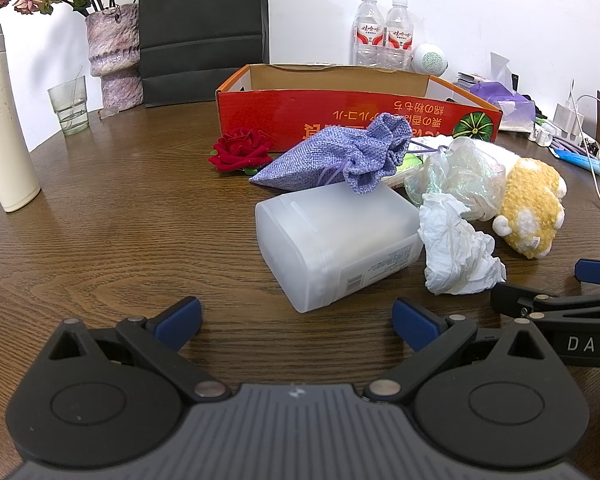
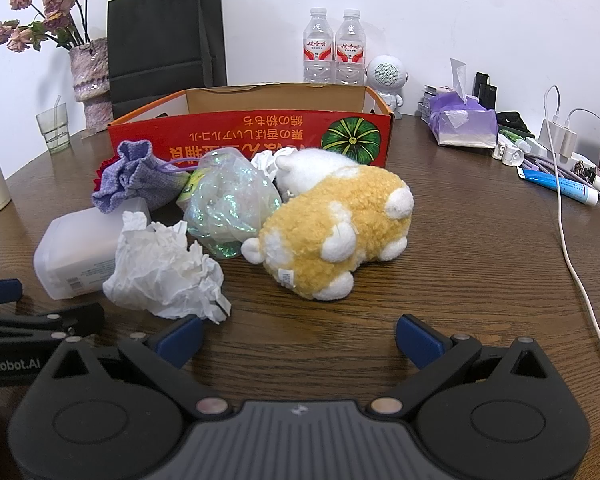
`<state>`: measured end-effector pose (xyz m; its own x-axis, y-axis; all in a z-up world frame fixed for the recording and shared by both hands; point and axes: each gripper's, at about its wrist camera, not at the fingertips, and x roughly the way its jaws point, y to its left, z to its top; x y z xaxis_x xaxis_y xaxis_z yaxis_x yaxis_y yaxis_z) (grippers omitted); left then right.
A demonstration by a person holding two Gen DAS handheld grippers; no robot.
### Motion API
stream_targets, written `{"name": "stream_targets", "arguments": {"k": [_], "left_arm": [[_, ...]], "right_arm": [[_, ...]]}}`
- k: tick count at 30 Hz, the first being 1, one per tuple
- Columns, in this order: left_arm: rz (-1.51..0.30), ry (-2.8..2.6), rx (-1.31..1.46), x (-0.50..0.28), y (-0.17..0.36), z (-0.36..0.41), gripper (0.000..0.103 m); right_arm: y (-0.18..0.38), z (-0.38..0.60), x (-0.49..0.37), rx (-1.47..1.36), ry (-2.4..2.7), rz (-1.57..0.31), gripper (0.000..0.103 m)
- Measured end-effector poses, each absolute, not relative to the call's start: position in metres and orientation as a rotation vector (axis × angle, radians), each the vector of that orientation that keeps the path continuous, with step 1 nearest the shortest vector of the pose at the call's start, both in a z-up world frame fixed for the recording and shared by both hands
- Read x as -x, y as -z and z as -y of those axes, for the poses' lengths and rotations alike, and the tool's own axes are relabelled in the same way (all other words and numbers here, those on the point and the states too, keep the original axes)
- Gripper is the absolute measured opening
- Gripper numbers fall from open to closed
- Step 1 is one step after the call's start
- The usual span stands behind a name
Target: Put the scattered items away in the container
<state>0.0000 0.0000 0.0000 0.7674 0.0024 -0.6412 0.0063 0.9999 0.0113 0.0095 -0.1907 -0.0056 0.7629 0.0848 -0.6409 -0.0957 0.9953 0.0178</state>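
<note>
A red cardboard box (image 1: 340, 116) (image 2: 260, 136) stands open-topped at the back of the wooden table. In front of it lies a heap: a purple drawstring pouch (image 1: 340, 156) (image 2: 140, 180), a red fabric rose (image 1: 240, 152), a frosted plastic jar (image 1: 332, 240) (image 2: 76, 248) on its side, crumpled white tissue (image 1: 456, 252) (image 2: 168, 276), an iridescent plastic bag (image 1: 460, 176) (image 2: 228, 208) and a yellow-and-white plush toy (image 1: 532, 212) (image 2: 340, 224). My left gripper (image 1: 296, 320) is open just short of the jar. My right gripper (image 2: 298, 334) is open before the plush and tissue.
Behind the box stand two water bottles (image 2: 334, 48), a black paper bag (image 1: 204, 28), a vase of dried flowers (image 1: 112, 56), a glass (image 1: 69, 104) and a cream flask (image 1: 4, 128). A tissue pack (image 2: 464, 120), chargers and a white cable (image 2: 568, 240) lie at the right.
</note>
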Motion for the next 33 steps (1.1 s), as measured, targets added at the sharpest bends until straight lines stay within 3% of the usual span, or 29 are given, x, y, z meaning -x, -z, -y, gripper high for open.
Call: {"name": "stream_targets", "arguments": {"k": [33], "left_arm": [[-0.681,0.087,-0.028,-0.0002,0.0011,-0.0021,0.103]], "right_arm": [[0.0088,0.1917,-0.0057,0.031,-0.140,-0.704,0.103]]}}
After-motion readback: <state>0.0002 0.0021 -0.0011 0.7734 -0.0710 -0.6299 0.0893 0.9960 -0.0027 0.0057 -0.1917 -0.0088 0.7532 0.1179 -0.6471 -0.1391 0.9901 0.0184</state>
